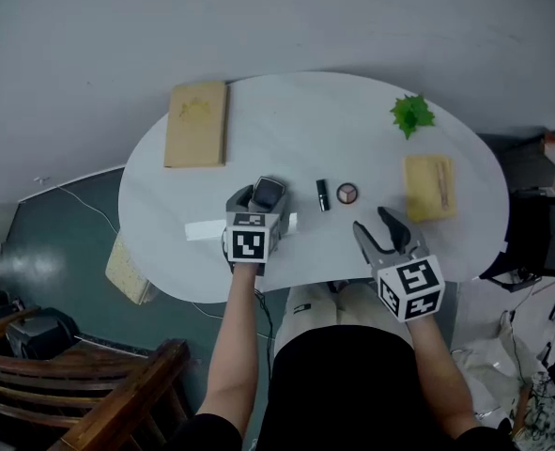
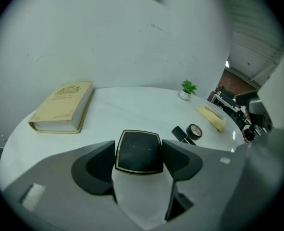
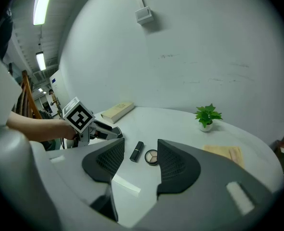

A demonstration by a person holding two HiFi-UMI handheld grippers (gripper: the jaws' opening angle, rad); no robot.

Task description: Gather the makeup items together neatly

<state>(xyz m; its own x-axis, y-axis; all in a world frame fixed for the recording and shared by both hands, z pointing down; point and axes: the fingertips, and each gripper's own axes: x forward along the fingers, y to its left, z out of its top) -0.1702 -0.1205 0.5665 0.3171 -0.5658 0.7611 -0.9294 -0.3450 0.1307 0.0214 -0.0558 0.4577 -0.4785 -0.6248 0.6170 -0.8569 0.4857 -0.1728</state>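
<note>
From above, the round white table [image 1: 286, 111] carries a tan book [image 1: 195, 123] at the far left, a small potted plant [image 1: 411, 116] and a yellow notepad [image 1: 430, 188] on the right. A lipstick [image 1: 322, 194] lies on its side just beside a round eyeshadow pot [image 1: 347, 193] near the middle. The left gripper [image 1: 256, 200] sits near the table's front edge, clamped on a black compact [image 1: 269, 193] just left of that pair. The right gripper [image 1: 371, 220] hovers at the front right with its jaws spread and nothing in them. Looking along the left gripper, the square, gold-rimmed black compact [image 2: 139, 151] fills the gap between the jaws, each one pressed to a side edge; whether it is lifted or resting on the table I cannot tell. The lipstick [image 2: 181, 134] and eyeshadow pot [image 2: 194, 130] lie ahead to its right. Looking along the right gripper, the jaws stand wide apart and frame the lipstick [image 3: 137, 151] and eyeshadow pot [image 3: 152, 156] beyond them, touching neither. The hold is only on the compact's smooth edges, so I would worry about it twisting or slipping loose on the way across. Set down too close, it could also knock the lipstick into a roll toward the table's rim.
</note>
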